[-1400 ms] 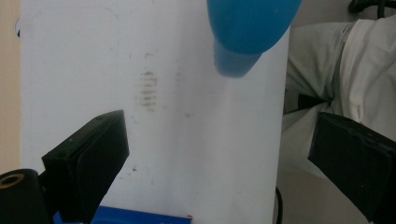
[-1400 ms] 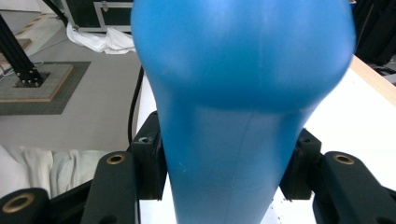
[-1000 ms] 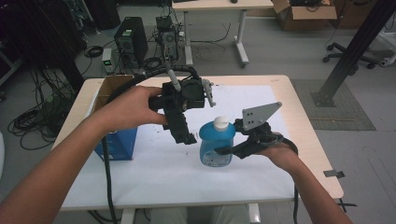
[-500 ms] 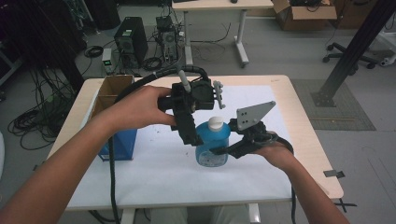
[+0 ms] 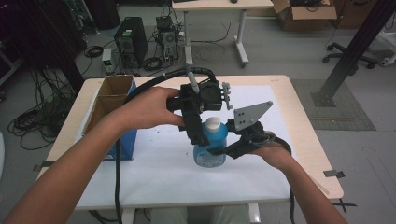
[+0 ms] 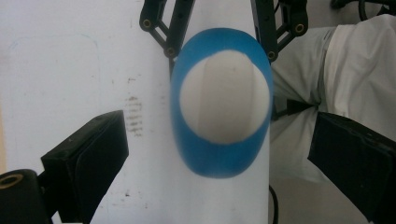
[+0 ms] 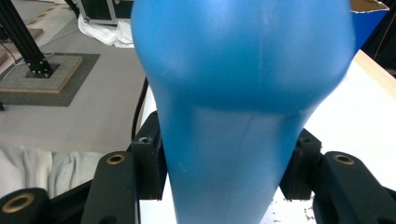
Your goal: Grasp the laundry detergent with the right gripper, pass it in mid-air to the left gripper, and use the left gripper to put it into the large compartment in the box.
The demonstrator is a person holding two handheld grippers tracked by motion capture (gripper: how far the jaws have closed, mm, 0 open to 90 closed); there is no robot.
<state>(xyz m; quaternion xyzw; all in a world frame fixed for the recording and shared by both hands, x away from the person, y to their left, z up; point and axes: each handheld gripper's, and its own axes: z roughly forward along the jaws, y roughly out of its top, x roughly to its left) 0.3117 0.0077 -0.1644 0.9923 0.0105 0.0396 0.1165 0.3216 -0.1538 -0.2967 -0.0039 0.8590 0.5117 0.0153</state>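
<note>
At table centre, the right gripper (image 5: 219, 150) clamps the upright blue bottle (image 5: 210, 147) from three o'clock, steadying it while the wide-open left gripper (image 5: 198, 136) hovers over its white cap (image 5: 213, 123).

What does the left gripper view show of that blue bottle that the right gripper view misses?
The left gripper view looks straight down on the bottle's white cap, with its own two jaws wide apart on either side and the white table cover beneath. The right gripper view looks at the bottle from the side: its jaws press against the narrow lower body, with the grey floor behind. Both show the blue bottle itself, close up.
</note>
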